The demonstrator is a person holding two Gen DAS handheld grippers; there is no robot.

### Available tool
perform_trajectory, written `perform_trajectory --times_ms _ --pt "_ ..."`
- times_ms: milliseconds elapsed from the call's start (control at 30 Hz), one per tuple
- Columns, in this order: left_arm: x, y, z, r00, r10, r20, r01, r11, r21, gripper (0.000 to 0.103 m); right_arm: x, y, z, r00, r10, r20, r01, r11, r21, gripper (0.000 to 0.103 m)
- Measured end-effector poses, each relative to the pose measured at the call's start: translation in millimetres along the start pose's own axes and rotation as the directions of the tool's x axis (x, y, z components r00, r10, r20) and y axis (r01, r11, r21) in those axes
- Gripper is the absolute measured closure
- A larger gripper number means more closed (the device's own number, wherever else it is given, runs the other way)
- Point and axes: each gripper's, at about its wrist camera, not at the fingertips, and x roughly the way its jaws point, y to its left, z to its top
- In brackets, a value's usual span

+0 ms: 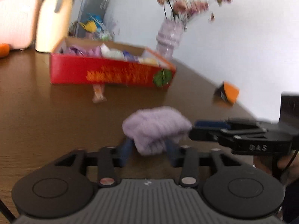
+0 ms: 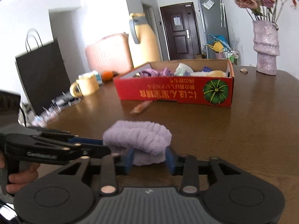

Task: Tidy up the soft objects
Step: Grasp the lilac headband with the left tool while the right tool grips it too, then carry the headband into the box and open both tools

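I have a folded lilac fleece cloth (image 2: 137, 142) between both tools, over the brown counter (image 2: 243, 130) and on the near side of the red cardboard box (image 2: 173, 91), well short of it. From the right wrist view, my right hand-held gripper (image 2: 149, 157) is pinching the cloth's lower fold: both blue fingers (image 2: 129, 158) press into the pile from either side. My left hand-held gripper (image 1: 148, 150) straddles the same bundle from its own side; the blur keeps me from telling whether its pads actually bite the fabric or merely flank it, so I cannot tell its hold.

I judge the cloth to be light, plush and thoroughly floppy. It will sag, unfold and slide on itself rather than resist, and nothing about it is fragile. A pinch on one thin layer would let the rest unroll, so I would take it through the thick of the fold, all layers together, near the middle of the bundle.

The box already holds other soft things, including purple and cream pieces, and a small wrapped item (image 2: 140, 108) lies just before its front wall.
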Motion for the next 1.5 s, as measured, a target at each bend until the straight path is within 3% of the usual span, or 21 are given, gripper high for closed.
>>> perform_trajectory --times_ms 67,133,233,333,500,533,567,600,767,967,1167,1267,1500 --pt "-15.2 7.2 -0.8 0.998 -0.042 0.042 0.043 0.999 -0.026 0.044 -7.7 -4.9 4.4 0.999 0.024 0.04 -0.026 0.998 0.054 0.054" --pt "-23.4 15.5 6.4 0.996 -0.027 0.087 0.033 0.997 -0.069 0.043 -7.7 -11.2 10.4 0.996 0.019 0.087 -0.029 0.992 0.12 0.051" --pt "-19.7 26.8 21.7 0.993 -0.011 0.119 0.029 0.988 -0.153 0.046 11.1 -18.5 17.9 0.996 -0.034 0.085 0.016 0.981 0.193 0.052" --pt "-2.9 26.4 30.8 0.995 0.027 0.101 -0.002 0.972 -0.234 0.047 33.8 -18.1 15.3 0.997 -0.075 -0.003 0.074 0.974 0.212 0.058" --pt "10.1 16.6 18.6 0.998 0.061 0.019 -0.055 0.977 -0.207 0.049 35.2 -20.6 -2.6 0.998 -0.059 -0.029 0.065 0.966 0.25 0.059" --pt "9.9 16.8 15.3 0.999 0.046 0.01 -0.043 0.976 -0.215 0.056 34.8 -21.4 -5.2 0.998 -0.054 -0.025 0.058 0.963 0.264 0.061" --pt "9.2 15.5 12.8 0.999 0.037 0.008 -0.034 0.975 -0.218 0.07 36.2 -21.3 -7.1 0.999 -0.047 -0.028 0.053 0.962 0.267 0.063" --pt "8.4 14.5 9.3 0.999 0.036 0.01 -0.033 0.976 -0.213 0.078 37.1 -21.0 -8.1 0.999 -0.037 -0.025 0.042 0.962 0.27 0.073" --pt "8.1 9.8 10.0 1.0 0.016 0.017 -0.013 0.982 -0.187 0.087 33.7 -11.2 -6.1 0.999 -0.045 -0.012 0.046 0.97 0.238 0.08" --pt "5.4 3.3 14.0 0.999 0.003 0.043 0.003 0.989 -0.148 0.089 29.4 -12.2 11.3 0.999 -0.03 0.028 0.021 0.967 0.255 0.082" --pt "-3.3 12.2 72.6 0.987 -0.016 0.159 0.03 0.996 -0.088 0.089 50.6 -25.6 88.1 0.992 0.002 0.125 -0.032 0.969 0.244 0.082" --pt "5.9 25.6 119.6 0.98 0.019 0.199 -0.009 0.999 -0.052 0.089 88.6 -35.8 134.7 0.993 0.015 0.118 -0.043 0.97 0.238 0.082" --pt "68.2 87.6 212.9 0.986 0.103 0.134 -0.089 0.991 -0.104 0.089 182.3 -68.4 211.8 0.998 0.036 0.043 -0.048 0.95 0.308 0.082"
